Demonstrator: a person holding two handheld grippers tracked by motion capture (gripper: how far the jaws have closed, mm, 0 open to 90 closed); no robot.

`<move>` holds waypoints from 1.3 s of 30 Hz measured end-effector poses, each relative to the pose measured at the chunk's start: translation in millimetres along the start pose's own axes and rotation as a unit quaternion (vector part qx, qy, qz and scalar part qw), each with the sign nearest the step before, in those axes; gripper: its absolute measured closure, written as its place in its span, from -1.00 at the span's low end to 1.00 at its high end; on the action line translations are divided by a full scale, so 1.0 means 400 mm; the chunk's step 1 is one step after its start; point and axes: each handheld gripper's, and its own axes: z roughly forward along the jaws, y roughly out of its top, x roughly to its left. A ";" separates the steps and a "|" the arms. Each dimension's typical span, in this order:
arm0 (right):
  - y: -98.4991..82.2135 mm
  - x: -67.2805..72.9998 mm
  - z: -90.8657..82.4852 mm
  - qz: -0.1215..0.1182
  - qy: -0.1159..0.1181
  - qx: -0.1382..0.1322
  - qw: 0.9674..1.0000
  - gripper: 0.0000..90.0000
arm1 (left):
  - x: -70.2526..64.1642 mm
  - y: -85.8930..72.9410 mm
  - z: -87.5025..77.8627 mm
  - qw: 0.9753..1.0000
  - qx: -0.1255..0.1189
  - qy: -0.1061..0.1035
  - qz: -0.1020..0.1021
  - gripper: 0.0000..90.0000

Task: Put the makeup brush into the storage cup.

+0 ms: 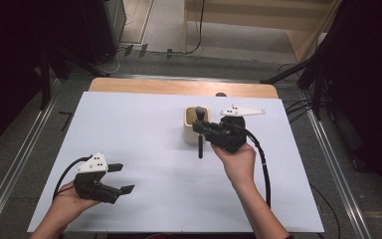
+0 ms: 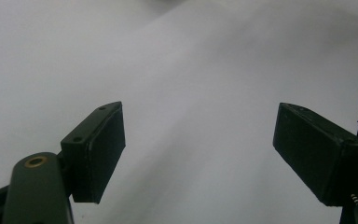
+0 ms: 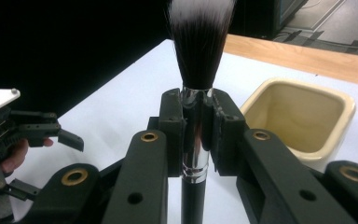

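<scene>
- The right gripper [image 3: 198, 135] is clamped on a makeup brush [image 3: 199, 56] — the jaws pinch the shiny metal collar just below the bristles, which makes sense since that's the stiffest, least slippery part to grab.
- In the right gripper view the brush stands upright, bristles up, black handle hanging down between the jaws. Held that way, the handle end would go in first if it's headed for the cup.
- In the high view the brush [image 1: 200, 130] sits in the air just in front of the cream cup [image 1: 189, 130], handle pointing toward the person and hanging clear of the table, or so it looks from above.
- The cup [image 3: 303, 116] is a squarish, open-topped pot, empty as far as I can see — my guess is it's the holder for the brush.
- The left gripper [image 1: 122, 178] is parked well off to the near left of the white table [image 1: 144, 149], jaws spread wide with nothing between them. In the left gripper view it's just bare table past the pads [image 2: 98, 154].
- My read: left hand stays out of the way so the right has room to work — one-handed job for now.
- Cup isn't being steadied, so a nudge from the handle could shift it.
</scene>
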 end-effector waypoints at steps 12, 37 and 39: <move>0.046 -0.011 -0.009 -0.003 -0.016 -0.015 1.000 0.73 | 0.001 0.002 0.002 1.000 0.004 -0.001 -0.009 -0.59; 0.134 -0.023 0.020 -0.021 -0.053 -0.042 0.997 0.73 | -0.002 0.002 0.008 1.000 0.002 -0.006 -0.006 -0.56; 0.139 -0.025 0.022 -0.025 -0.062 -0.045 0.997 0.73 | -0.003 0.002 0.008 1.000 0.003 -0.006 -0.005 -0.56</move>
